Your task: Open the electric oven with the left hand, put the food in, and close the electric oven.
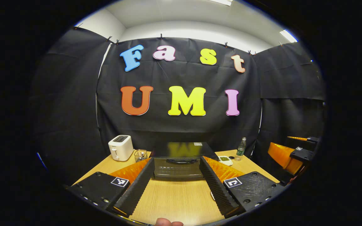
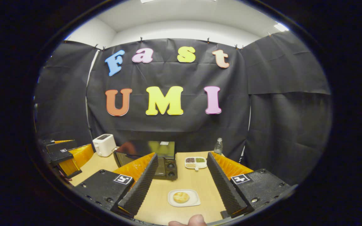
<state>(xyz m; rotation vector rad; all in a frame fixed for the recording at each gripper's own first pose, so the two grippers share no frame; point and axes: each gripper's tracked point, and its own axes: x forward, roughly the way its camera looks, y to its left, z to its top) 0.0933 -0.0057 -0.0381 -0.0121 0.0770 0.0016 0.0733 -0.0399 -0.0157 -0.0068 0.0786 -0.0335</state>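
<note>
The black electric oven [image 1: 178,160] stands at the back of the wooden table with its door shut and a dark handle [image 1: 178,161] across the top of the door. My left gripper [image 1: 176,183] is open, held well short of the oven, which shows between its fingers. In the right gripper view the oven [image 2: 156,157] sits left of centre, knobs on its right side. A round bun [image 2: 181,197] lies on a white plate [image 2: 184,202] on the table. My right gripper [image 2: 182,182] is open above and around the plate, not touching it.
A white toaster [image 1: 120,147] and a small wire basket [image 1: 140,154] stand left of the oven. A plastic bottle [image 1: 241,147] and a divided white dish [image 2: 195,162] of small foods sit to its right. The other gripper [image 1: 289,153] hangs at the far right.
</note>
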